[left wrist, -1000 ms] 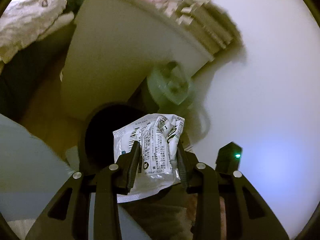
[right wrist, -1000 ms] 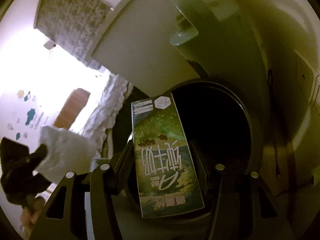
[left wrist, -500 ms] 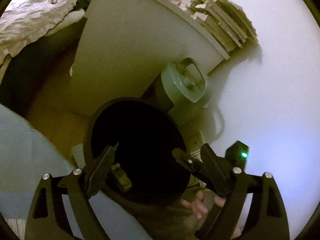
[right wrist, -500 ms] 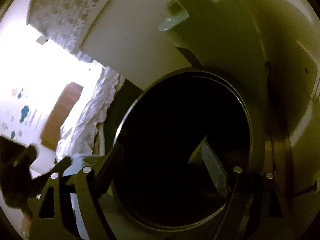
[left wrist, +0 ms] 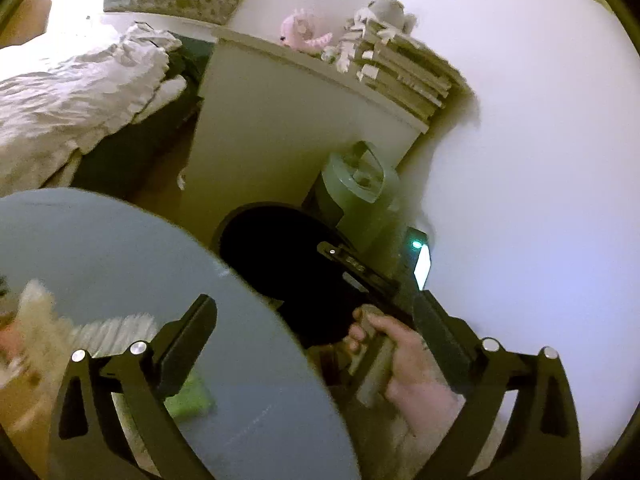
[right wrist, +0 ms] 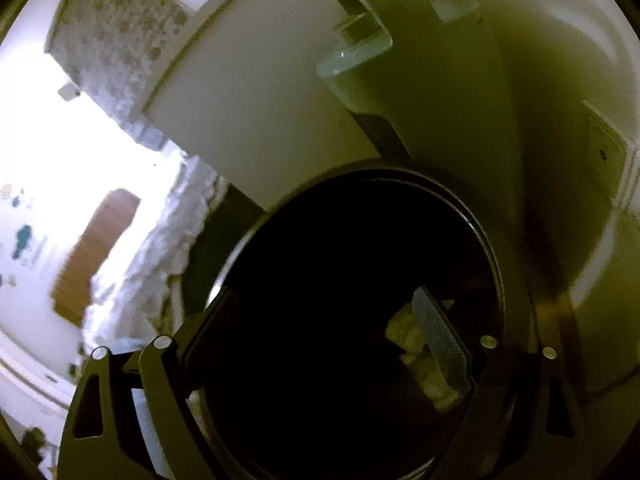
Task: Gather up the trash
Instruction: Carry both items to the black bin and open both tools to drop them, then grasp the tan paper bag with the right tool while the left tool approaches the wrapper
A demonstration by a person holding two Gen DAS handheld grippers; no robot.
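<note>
A round black trash bin (right wrist: 494, 240) fills the right wrist view; pale crumpled trash (right wrist: 416, 344) lies inside it. My right gripper (right wrist: 324, 328) is open and empty, right above the bin's mouth. In the left wrist view the same bin (left wrist: 280, 256) sits on the floor beyond a round blue-grey table (left wrist: 120, 264). My left gripper (left wrist: 312, 332) is open and empty, raised over the table edge. The other hand-held gripper (left wrist: 360, 272) and the person's hand (left wrist: 404, 352) show over the bin.
A grey-green appliance (left wrist: 360, 184) stands behind the bin against a white cabinet (left wrist: 280, 120) and the wall. Books (left wrist: 404, 68) and a pink toy (left wrist: 300, 32) lie on the cabinet. A bed with white bedding (left wrist: 76, 100) is left. A green item (left wrist: 188, 400) lies on the table.
Both grippers opened and dropped their trash, the white wrapper and the green carton, into the bin. The left gripper then drew back and up over the table.
</note>
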